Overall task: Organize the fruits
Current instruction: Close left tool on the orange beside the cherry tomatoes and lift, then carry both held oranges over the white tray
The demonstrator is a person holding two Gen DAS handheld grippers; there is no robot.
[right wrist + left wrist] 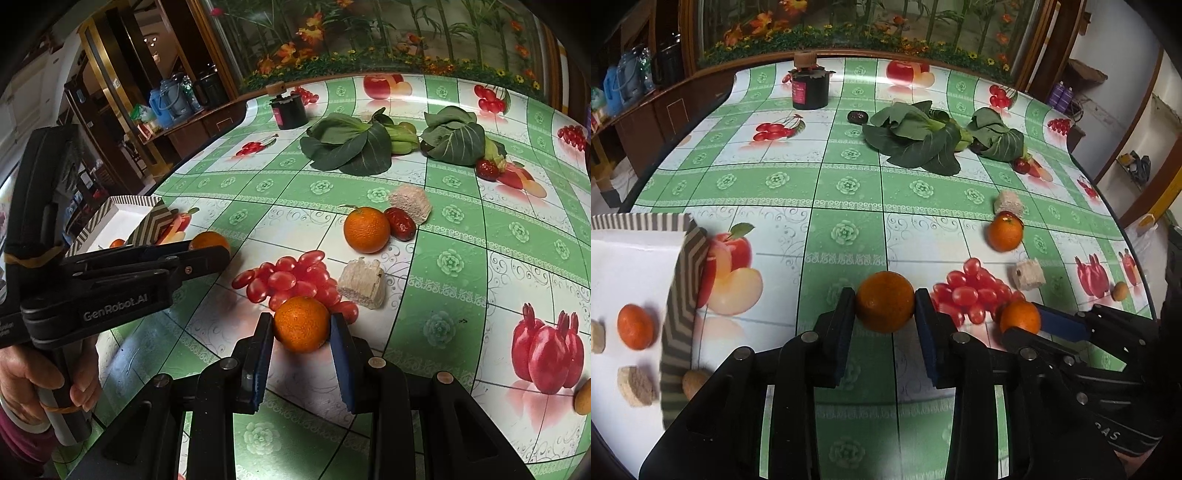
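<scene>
the left gripper (pixel 885 308) was clamped on a round orange tangerine (pixel 885 301), and the right gripper (pixel 301 326) was clamped on a second round orange tangerine (pixel 301 324); both fruits sat low over the green-and-white fruit-printed surface (pixel 450 258), and whether they touched it was unclear. just left of the left gripper stood the white box with a striped rim (pixel 679 266), already holding one small tangerine (pixel 635 326) and pale biscuit-like pieces, so sorting looked begun but far from finished. farther off, a third loose tangerine (pixel 366 229) lay touching a dark red date (pixel 400 223). beyond them, a strawberry (pixel 487 169) waited beside leafy greens (pixel 351 147).
</scene>
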